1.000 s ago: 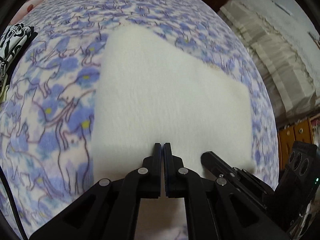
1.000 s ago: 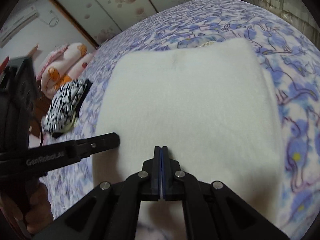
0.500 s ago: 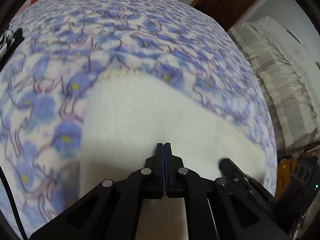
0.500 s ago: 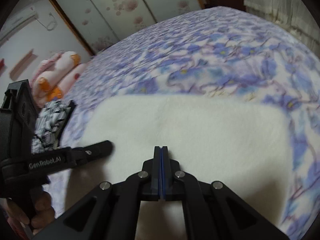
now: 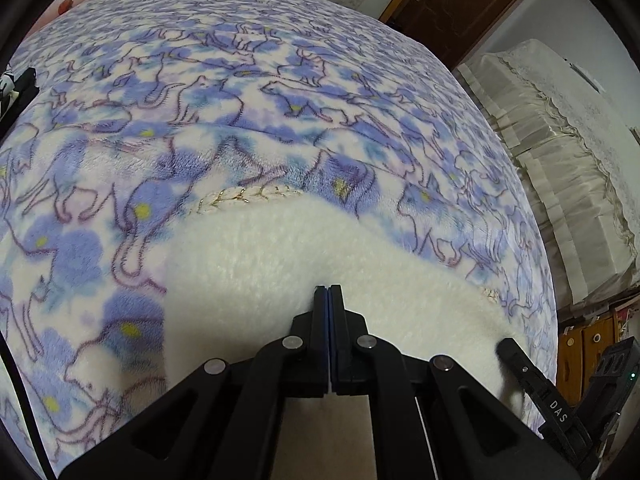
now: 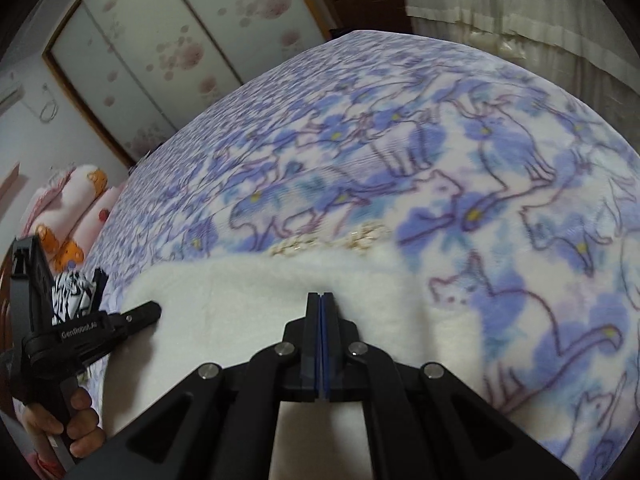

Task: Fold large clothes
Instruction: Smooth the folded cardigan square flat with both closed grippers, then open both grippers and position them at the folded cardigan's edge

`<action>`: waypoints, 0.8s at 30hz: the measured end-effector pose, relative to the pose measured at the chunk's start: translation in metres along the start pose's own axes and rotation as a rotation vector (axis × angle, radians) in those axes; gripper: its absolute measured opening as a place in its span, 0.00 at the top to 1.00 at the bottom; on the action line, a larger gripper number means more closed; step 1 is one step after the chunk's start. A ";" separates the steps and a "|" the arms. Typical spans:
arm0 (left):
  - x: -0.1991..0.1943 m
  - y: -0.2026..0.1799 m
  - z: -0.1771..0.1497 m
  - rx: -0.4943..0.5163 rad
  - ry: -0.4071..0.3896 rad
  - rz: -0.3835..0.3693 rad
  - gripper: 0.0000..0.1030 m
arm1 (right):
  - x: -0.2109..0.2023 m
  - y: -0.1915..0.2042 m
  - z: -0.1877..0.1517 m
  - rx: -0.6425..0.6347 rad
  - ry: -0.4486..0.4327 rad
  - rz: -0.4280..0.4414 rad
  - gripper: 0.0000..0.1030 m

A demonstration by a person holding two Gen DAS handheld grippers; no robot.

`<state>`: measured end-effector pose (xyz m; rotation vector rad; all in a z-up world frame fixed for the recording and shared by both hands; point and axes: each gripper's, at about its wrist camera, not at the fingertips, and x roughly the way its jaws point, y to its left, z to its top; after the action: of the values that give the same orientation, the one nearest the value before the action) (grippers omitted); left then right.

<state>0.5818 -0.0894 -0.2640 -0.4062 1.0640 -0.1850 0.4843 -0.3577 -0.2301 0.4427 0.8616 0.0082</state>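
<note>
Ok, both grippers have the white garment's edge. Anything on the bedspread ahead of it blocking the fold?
Nothing visible. The bedspread beyond the white garment is bare. The black-and-white cloth lies off to the left, out of the path. Both grippers have jaws shut on the garment.

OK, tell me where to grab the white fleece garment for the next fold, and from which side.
Grip the white fleece garment along its near edge, coming in from the person's side, low and flat. Both the left gripper and right gripper already sit shut there. The far edge with gold embroidery lies flush on the cat-print blanket, so it probably offers less to pinch.
</note>
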 end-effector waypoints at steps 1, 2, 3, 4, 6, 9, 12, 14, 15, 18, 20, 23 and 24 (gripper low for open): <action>-0.002 0.001 -0.001 -0.008 -0.006 0.002 0.99 | -0.001 -0.007 0.002 0.023 -0.002 -0.001 1.00; -0.003 0.001 -0.002 -0.012 -0.015 0.008 0.99 | -0.001 -0.007 0.002 0.023 -0.002 -0.001 1.00; -0.004 0.000 -0.003 -0.010 -0.023 0.016 0.99 | -0.002 -0.008 0.002 0.019 -0.008 -0.010 1.00; -0.006 -0.001 -0.004 -0.003 -0.030 0.030 0.99 | -0.003 -0.006 0.002 0.007 -0.012 -0.023 1.00; -0.010 -0.004 -0.006 0.010 -0.040 0.056 0.99 | -0.006 -0.001 0.003 -0.016 -0.023 -0.083 1.00; -0.019 -0.006 -0.008 0.020 -0.049 0.087 0.99 | -0.010 -0.002 0.004 -0.013 -0.035 -0.124 1.00; -0.033 -0.005 -0.006 0.037 -0.065 0.168 0.99 | -0.019 -0.004 0.006 -0.026 -0.036 -0.161 1.00; -0.046 -0.003 -0.004 0.039 -0.080 0.224 0.99 | -0.030 -0.006 0.011 -0.041 -0.049 -0.208 1.00; -0.054 -0.001 -0.002 0.043 -0.090 0.253 0.98 | -0.037 -0.010 0.015 -0.035 -0.051 -0.222 1.00; -0.075 0.004 0.002 0.061 -0.095 0.303 0.96 | -0.051 -0.020 0.021 -0.011 -0.050 -0.191 1.00; -0.091 0.009 0.002 0.055 -0.085 0.329 0.94 | -0.064 -0.025 0.024 -0.022 -0.049 -0.198 1.00; -0.114 0.012 -0.002 0.040 -0.070 0.361 0.83 | -0.083 -0.027 0.027 -0.064 -0.005 -0.220 0.94; -0.123 0.011 -0.006 0.037 -0.072 0.366 0.79 | -0.089 -0.026 0.027 -0.071 0.010 -0.219 0.94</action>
<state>0.5174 -0.0389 -0.1713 -0.1779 1.0441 0.1349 0.4417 -0.4082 -0.1595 0.2804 0.9128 -0.1605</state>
